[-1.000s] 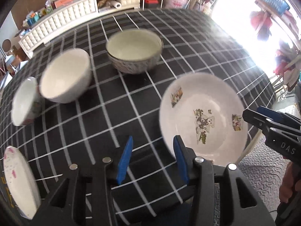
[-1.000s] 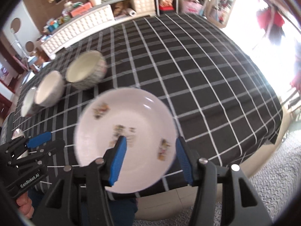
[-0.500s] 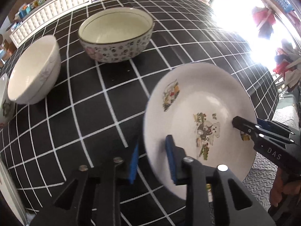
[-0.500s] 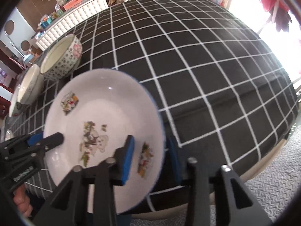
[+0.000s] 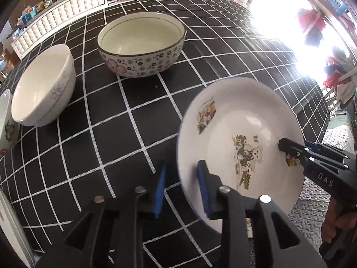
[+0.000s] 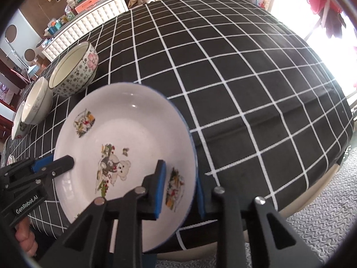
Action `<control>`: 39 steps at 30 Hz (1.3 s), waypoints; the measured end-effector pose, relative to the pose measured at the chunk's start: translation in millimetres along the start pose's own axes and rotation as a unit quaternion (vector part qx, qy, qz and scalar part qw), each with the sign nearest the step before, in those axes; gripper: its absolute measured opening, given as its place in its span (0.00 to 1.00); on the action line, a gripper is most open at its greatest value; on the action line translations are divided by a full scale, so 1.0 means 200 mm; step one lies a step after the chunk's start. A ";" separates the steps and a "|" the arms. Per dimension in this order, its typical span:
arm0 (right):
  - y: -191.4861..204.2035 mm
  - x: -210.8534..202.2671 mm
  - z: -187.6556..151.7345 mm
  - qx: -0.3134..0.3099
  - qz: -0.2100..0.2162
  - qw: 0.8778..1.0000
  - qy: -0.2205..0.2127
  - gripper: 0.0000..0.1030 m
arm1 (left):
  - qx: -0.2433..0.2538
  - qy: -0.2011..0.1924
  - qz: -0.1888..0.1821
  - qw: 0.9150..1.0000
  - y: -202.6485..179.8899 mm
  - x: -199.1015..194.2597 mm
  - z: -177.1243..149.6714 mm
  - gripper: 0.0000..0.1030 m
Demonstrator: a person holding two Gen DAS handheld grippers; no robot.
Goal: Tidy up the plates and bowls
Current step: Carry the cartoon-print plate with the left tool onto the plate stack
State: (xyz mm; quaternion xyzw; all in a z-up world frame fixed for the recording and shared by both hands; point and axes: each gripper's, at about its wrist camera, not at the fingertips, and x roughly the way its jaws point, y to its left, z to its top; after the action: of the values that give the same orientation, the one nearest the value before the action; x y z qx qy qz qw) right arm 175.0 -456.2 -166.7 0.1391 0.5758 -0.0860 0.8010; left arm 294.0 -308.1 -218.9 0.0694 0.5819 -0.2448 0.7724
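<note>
Both tools have just been narrowing on the shallow white ceramic plate with cartoon bear prints (image 5: 241,147) at the near edge of the tabletop (image 6: 223,67): the left tool (image 5: 181,192) straddles its left rim, the right tool (image 6: 181,189) its right rim, pads seemingly clamping it. The flower-patterned ceramic bowl (image 5: 142,44) and the plain white bowl (image 5: 42,84) sit unstacked toward the far-left corner. Sorting looks barely begun.

place: home | signs: tablecloth (image 5: 138,111), crockery, cluttered tufted cabinet (image 6: 89,31), hanging laundry (image 5: 312,29)
</note>
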 end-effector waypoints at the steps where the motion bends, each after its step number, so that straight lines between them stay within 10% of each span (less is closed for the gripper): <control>1: 0.00 0.00 0.00 0.000 0.000 1.000 -0.001 0.28 | 0.000 0.000 -0.005 1.000 0.02 0.01 0.00 0.28; 5: 0.00 0.01 0.00 -0.001 -0.003 1.000 -0.005 0.28 | 0.011 -0.002 -0.027 1.000 0.04 0.01 0.01 0.14; 20: 0.19 -0.06 -0.04 -0.015 0.024 1.000 -0.010 0.24 | -0.029 -0.011 0.007 0.999 0.23 -0.16 -0.15 0.15; 39: 1.28 -0.19 -0.23 -0.154 0.112 0.982 -0.012 0.24 | -0.182 -0.071 0.088 0.977 1.15 -0.79 -0.74 0.15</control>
State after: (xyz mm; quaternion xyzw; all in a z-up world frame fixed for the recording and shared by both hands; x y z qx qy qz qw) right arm 197.5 -200.8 -113.5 0.0765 0.5533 0.0921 0.8243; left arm 239.5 -3.0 -159.5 -0.0390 0.5521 -0.0698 0.8300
